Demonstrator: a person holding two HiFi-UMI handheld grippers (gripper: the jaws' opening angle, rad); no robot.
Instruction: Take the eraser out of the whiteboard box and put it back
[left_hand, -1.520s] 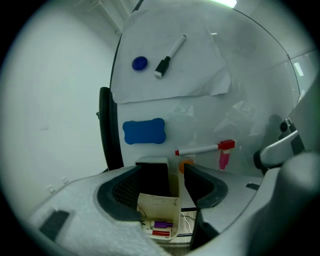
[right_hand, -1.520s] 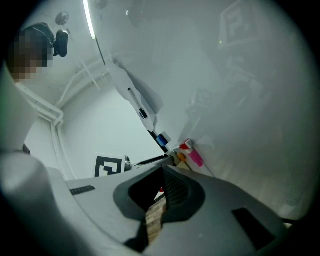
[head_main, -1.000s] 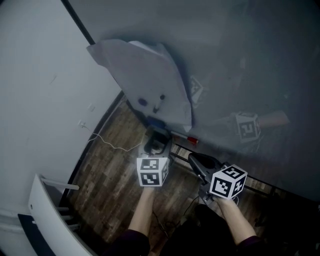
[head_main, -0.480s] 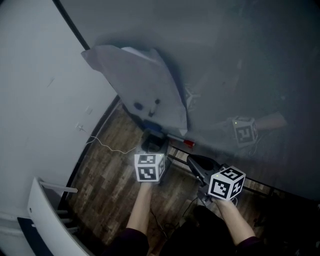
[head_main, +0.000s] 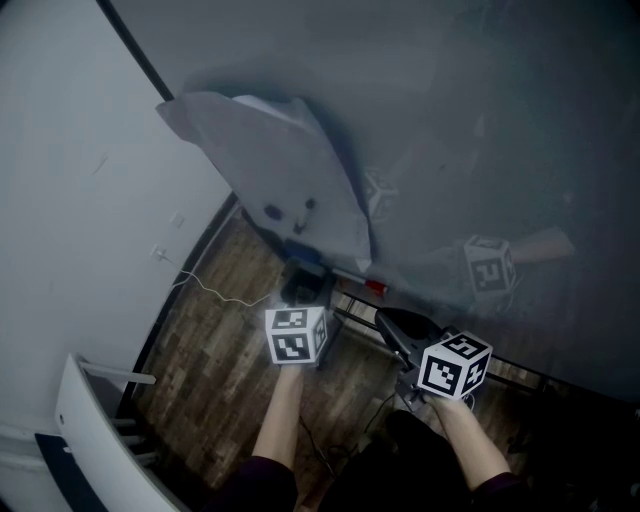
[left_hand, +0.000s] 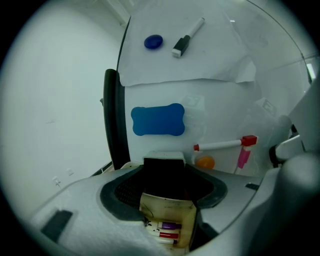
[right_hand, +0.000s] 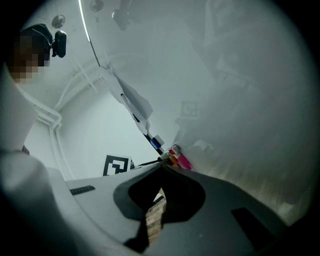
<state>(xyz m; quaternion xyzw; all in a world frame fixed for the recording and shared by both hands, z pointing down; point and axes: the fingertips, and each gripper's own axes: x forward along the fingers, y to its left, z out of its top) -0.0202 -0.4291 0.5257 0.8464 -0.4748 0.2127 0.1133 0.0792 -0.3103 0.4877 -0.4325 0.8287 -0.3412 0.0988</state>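
Observation:
In the left gripper view my left gripper (left_hand: 164, 181) is shut on a black eraser with a white top (left_hand: 164, 161), right in front of the whiteboard (left_hand: 220, 115). Just under it the beige whiteboard box (left_hand: 172, 212) lies open with a purple and a red marker (left_hand: 167, 231) in it. In the head view the left gripper (head_main: 304, 288) is at the board's lower edge, below the hanging paper sheet (head_main: 270, 160). My right gripper (head_main: 396, 326) hangs lower and to the right, away from the box. Its jaws (right_hand: 156, 202) stand shut, with nothing between them but the wooden floor.
A blue bone-shaped pad (left_hand: 157, 120), a red-capped marker (left_hand: 225, 144), an orange magnet (left_hand: 205, 162) and a pink piece (left_hand: 243, 157) stick to the board. The paper (left_hand: 200, 60) carries a blue magnet (left_hand: 153, 42) and a marker (left_hand: 187, 37). A cable (head_main: 220, 292) lies on the floor, and a white rack (head_main: 90, 430) stands at lower left.
The left gripper has edged a little up and left towards the board's lower edge. The right gripper has hardly moved.

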